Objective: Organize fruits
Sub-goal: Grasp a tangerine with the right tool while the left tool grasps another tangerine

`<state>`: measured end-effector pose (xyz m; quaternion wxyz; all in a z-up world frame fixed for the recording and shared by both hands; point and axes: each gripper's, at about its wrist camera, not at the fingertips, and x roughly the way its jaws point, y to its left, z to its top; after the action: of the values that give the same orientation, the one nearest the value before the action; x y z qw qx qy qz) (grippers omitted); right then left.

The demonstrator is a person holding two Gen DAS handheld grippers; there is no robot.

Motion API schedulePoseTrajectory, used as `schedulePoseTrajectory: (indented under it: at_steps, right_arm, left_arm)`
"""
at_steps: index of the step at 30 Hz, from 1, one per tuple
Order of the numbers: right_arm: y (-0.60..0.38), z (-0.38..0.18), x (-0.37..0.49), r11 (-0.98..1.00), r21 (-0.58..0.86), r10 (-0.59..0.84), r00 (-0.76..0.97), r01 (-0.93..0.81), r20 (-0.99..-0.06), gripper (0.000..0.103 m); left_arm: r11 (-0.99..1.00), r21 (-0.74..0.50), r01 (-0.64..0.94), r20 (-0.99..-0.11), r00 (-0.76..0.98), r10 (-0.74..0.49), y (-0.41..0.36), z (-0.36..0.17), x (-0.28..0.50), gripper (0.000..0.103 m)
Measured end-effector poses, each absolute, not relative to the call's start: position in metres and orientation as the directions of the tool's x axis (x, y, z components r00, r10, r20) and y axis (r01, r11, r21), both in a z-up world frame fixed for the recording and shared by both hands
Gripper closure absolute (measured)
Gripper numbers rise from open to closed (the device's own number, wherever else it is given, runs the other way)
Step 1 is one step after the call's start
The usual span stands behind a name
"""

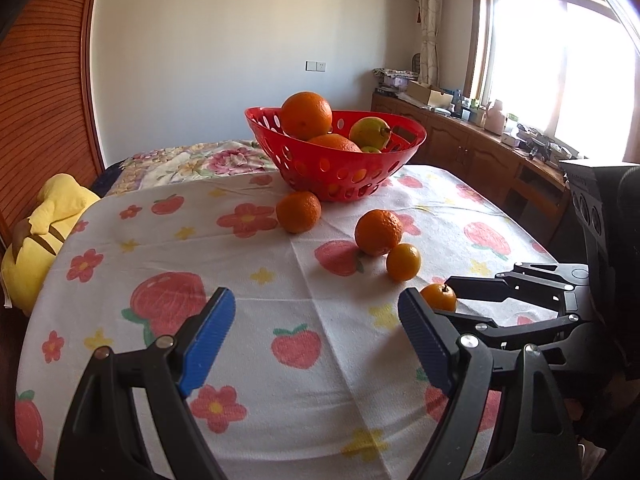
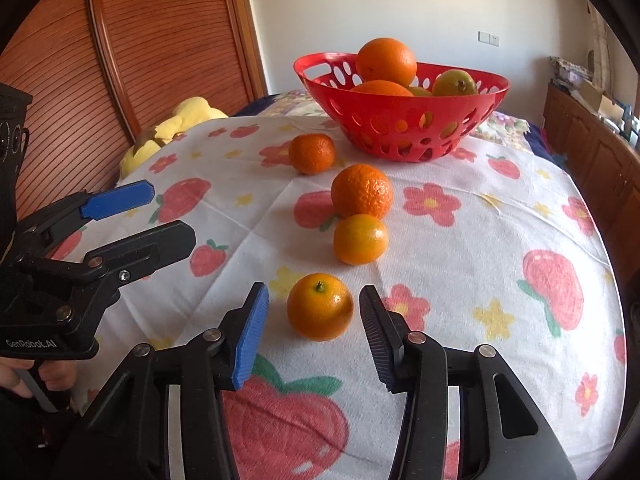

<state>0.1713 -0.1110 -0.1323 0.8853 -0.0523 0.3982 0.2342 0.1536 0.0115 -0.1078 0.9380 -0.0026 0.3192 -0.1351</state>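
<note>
A red perforated basket (image 2: 404,120) stands at the table's far side (image 1: 336,168) holding oranges and a green-yellow pear (image 2: 454,82). Several loose oranges lie in a line on the cloth. My right gripper (image 2: 314,308) is open with its fingers either side of the nearest small orange (image 2: 320,306), not touching it; that orange shows in the left wrist view (image 1: 439,296) too. Beyond it lie a small orange (image 2: 360,239), a bumpy larger one (image 2: 362,192) and one near the basket (image 2: 312,153). My left gripper (image 1: 316,308) is open and empty above the cloth.
The table carries a white cloth (image 1: 280,280) printed with strawberries and flowers. A yellow plush toy (image 1: 44,232) sits off its left edge by a wooden slatted door (image 2: 120,40). A wooden cabinet (image 1: 480,148) with clutter runs under the window at right.
</note>
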Motion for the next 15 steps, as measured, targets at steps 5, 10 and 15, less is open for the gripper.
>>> schedulePoseTrajectory:
  at_steps: [5, 10, 15]
  right_arm:
    - [-0.111, -0.136, 0.171, 0.884, 0.08, 0.363, 0.57, -0.46, -0.737, 0.068]
    - [-0.119, -0.133, 0.166, 0.886, 0.083, 0.368, 0.583, -0.456, -0.725, 0.069]
    - [-0.136, -0.127, 0.16, 0.899, 0.09, 0.361, 0.611, -0.428, -0.704, 0.069]
  left_arm:
    - [0.965, -0.085, 0.25, -0.603, 0.757, -0.25, 0.009, -0.108, 0.156, 0.02]
    - [0.958, -0.088, 0.272, -0.619, 0.739, -0.267, 0.0, -0.108, 0.163, 0.023]
    - [0.942, -0.086, 0.325, -0.641, 0.706, -0.302, -0.02, -0.107, 0.175, 0.029]
